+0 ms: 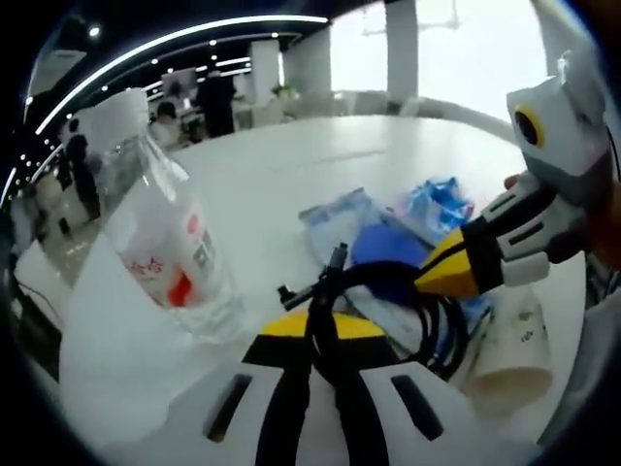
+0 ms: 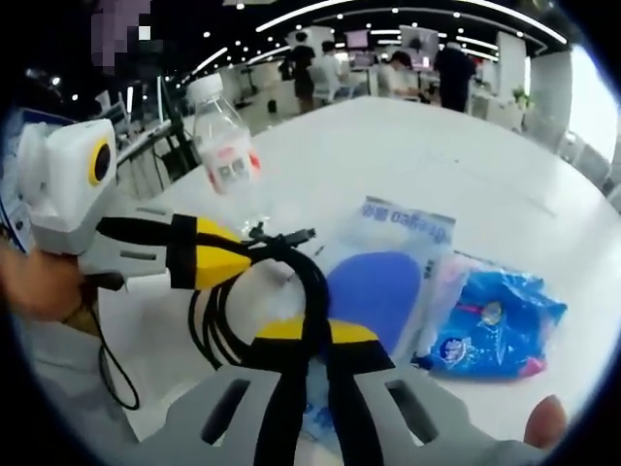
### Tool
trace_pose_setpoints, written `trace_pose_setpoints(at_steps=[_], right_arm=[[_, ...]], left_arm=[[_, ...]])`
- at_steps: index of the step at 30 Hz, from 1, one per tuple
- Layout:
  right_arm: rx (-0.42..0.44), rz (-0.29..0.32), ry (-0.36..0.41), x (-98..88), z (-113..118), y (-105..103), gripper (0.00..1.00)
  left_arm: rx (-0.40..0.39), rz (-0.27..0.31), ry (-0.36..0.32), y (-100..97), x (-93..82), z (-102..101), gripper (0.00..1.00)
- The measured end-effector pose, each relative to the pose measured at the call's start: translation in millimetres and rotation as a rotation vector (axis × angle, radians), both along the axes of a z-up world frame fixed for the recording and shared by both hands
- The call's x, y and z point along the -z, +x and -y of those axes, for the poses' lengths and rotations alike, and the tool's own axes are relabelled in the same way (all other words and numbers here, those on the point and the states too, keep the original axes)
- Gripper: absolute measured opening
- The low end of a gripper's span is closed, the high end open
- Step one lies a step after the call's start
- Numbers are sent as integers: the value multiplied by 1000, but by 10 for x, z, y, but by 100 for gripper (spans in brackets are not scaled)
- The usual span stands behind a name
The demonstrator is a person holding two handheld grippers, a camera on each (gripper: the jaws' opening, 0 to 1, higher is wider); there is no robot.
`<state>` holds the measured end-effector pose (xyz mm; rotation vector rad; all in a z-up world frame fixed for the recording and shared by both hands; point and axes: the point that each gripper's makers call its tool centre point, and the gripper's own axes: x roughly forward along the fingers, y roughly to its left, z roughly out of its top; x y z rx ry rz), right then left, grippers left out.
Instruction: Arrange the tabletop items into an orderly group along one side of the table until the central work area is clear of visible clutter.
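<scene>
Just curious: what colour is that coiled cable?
Black cable, clearest in the right gripper view.

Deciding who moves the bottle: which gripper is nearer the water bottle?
Left. The water bottle stands just beside the left gripper, while the right gripper sits farther off, at the black cable both hold.

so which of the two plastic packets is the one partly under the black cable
The clear packet with the blue oval inside: the black cable crosses its near edge. The bright blue printed packet lies on its far side, clear of the cable.
</scene>
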<state>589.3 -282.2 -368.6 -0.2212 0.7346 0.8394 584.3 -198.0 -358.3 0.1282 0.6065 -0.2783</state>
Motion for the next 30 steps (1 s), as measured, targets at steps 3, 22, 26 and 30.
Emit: trace_pose_setpoints(at_steps=[3,22,26,30], right_arm=[[4,8,8,-47,18,15,6],[61,73,40,-415,347,154,6],[71,86,45,-490,436,176,5],[89,100,47,-570,576,194,5]], left_arm=[[5,14,3,15,-67,18,4],[54,74,10,171,-410,326,4],[71,86,11,204,-501,427,4],[93,98,14,252,-584,567,4]])
